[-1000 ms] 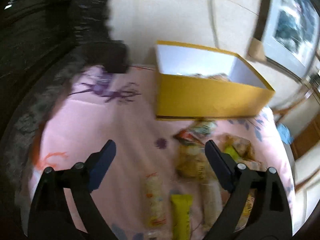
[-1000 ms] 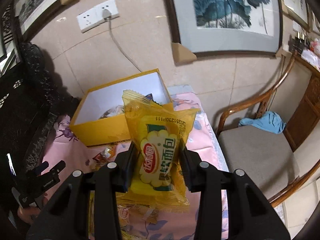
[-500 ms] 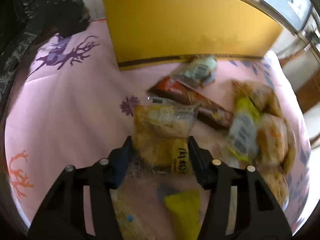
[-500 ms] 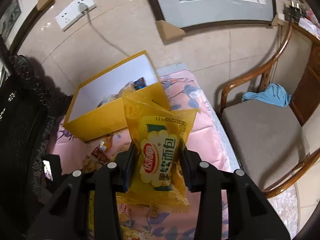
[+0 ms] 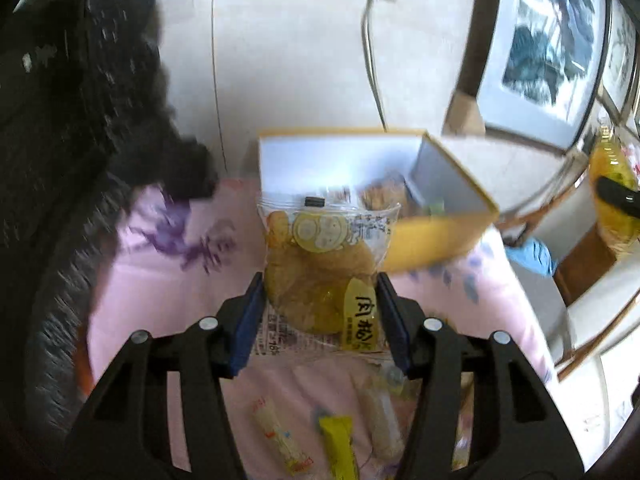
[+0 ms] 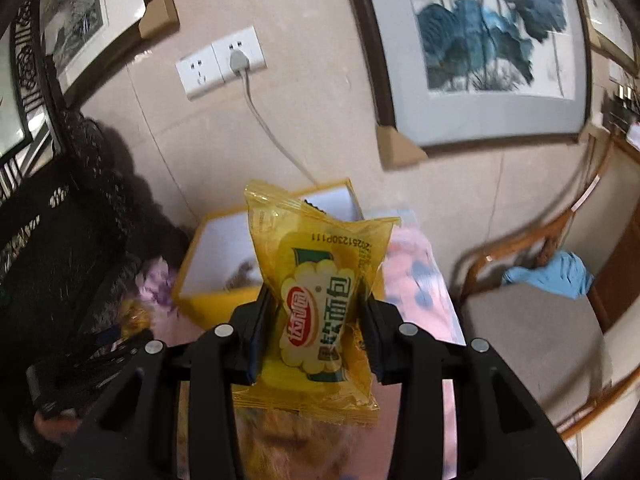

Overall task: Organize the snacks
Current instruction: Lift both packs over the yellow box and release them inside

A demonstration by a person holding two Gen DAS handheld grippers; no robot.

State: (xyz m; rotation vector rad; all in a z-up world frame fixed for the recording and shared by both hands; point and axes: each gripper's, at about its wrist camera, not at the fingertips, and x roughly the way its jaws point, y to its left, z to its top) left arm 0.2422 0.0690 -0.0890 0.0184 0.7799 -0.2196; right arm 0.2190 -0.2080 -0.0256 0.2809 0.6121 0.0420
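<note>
A clear bun pack [image 5: 320, 268] is clamped between the blue pads of the left gripper [image 5: 320, 312] at the centre of the left wrist frame, raised above the pink cloth [image 5: 160, 280]. Behind it, in the middle of the frame, the yellow box [image 5: 440, 236] stands open, with a few snacks seen blurred inside. Loose snacks lie on the cloth at the bottom of the frame, among them a yellow bar [image 5: 340, 448] and a pale stick pack [image 5: 280, 436].

In the right wrist frame, a yellow bread pack [image 6: 320, 296] is gripped upright by the right gripper [image 6: 318, 320], filling the centre. The box [image 6: 216, 300] is seen behind and left of it, near the wall. A socket [image 6: 220, 60] with a plugged cord is at upper centre, a framed painting [image 6: 480, 40] at upper right, and a wooden chair [image 6: 532, 328] with a blue cloth [image 6: 556, 274] at the right.
</note>
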